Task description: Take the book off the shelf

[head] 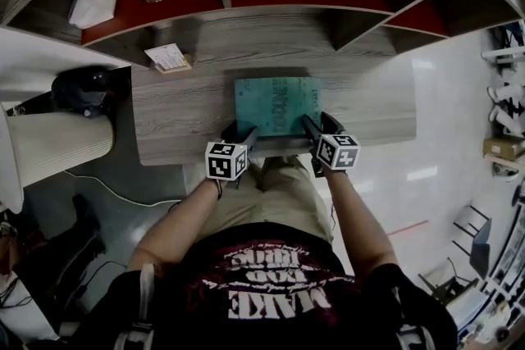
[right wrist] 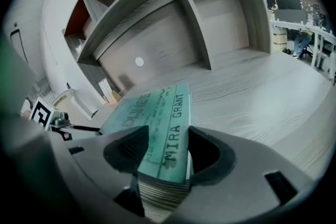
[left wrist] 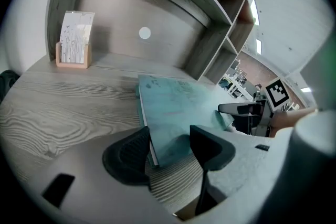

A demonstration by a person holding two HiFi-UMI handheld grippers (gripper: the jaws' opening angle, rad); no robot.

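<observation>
Teal paperback book (head: 275,104) lying flat on the worktop (head: 180,123), MIRA GRANT down the spine. Right tongs (right wrist: 164,145) pinch its end, left tongs (left wrist: 169,145) sit wide round a corner.

Both forearms, the left forearm (head: 184,213) and the right forearm (head: 354,217), reach forward side by side. The left gripper (head: 244,131) has its jaws apart, astride the near left corner of the book (head: 275,102). The right gripper (head: 318,123) has its jaws set wide, closed on the book's spine end.

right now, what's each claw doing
left claw: around the book's near corner, grip cannot be told
right claw: closed on the book
</observation>
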